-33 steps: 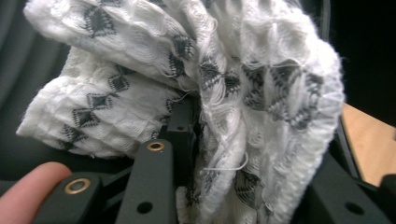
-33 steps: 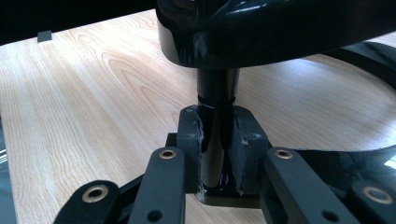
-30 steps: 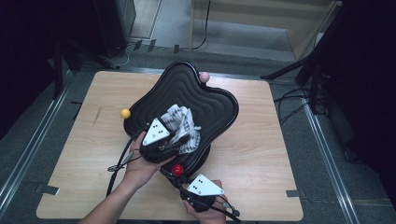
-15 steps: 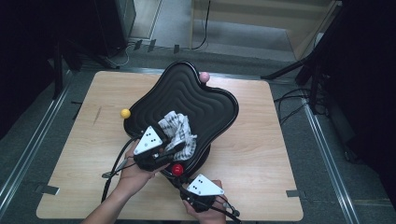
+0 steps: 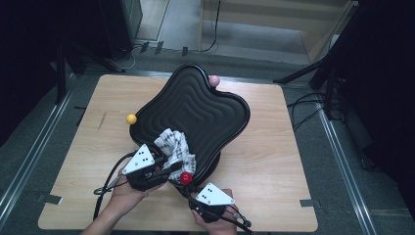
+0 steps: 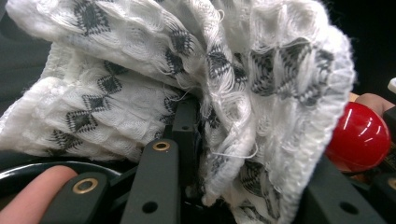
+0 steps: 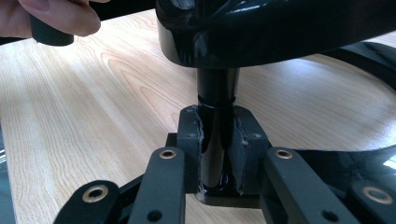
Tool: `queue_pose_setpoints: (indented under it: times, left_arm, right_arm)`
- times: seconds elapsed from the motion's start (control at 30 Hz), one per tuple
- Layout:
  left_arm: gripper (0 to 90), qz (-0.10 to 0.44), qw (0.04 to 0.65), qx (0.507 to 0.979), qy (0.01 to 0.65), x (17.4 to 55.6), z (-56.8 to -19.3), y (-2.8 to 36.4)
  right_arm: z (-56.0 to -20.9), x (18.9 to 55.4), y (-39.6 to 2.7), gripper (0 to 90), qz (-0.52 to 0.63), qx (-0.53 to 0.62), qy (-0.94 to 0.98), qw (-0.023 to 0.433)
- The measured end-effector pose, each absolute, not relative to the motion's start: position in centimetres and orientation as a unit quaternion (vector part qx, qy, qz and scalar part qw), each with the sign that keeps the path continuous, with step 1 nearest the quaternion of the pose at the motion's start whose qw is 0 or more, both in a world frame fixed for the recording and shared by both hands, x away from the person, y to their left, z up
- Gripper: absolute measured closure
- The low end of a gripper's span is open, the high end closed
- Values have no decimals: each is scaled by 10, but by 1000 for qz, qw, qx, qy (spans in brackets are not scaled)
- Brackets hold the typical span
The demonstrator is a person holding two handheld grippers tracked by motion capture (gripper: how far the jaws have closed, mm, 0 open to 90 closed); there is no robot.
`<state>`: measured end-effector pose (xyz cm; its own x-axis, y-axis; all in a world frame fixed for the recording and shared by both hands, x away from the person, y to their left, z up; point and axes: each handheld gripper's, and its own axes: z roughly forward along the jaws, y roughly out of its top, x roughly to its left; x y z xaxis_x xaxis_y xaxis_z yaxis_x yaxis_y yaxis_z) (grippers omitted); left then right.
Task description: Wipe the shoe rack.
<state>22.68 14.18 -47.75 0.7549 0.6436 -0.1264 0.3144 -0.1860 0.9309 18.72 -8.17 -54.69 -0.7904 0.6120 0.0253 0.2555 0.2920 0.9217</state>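
At the table's [image 5: 274, 161] near edge the right gripper [image 5: 192, 188] has its jaws pressed on a thin black leg [image 7: 215, 135] under the tray (in the right gripper view the pads clamp it from both sides, the leg upright on the wood). A red ball [image 5: 185, 178] caps the tray's near corner just above that grip.

Just left of it, still near the front edge, the left gripper [image 5: 164, 164] pinches the cloth [image 5: 176, 149], its jaws buried in the folds in the left gripper view. The cloth is white and loosely woven, with rows of small dark grey diamonds, frayed threads along its edge (it is bunched and crumpled, not flat). It lies on the tray's near left part, its lower folds spilling over the rim toward the gripper, the red ball close beside it.

The tray [image 5: 215, 105] is black and glossy, with a wavy outline and ridges that step inward like contour lines. It takes up the table's middle and stands raised on its leg. The cloth is the one thing on it.

A yellow ball [image 5: 131, 118] sits at the tray's left corner, toward the table's left edge, and a pink ball [image 5: 214, 80] at its far corner, close to the table's far edge
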Motion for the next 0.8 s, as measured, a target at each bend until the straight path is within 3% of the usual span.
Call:
queue_pose_setpoints:
  times: [0.8]
  left_arm:
    - [699,158,535,774,299,277,-433,89]
  right_arm:
    - [-547,188,-82,760,528,276,786,165]
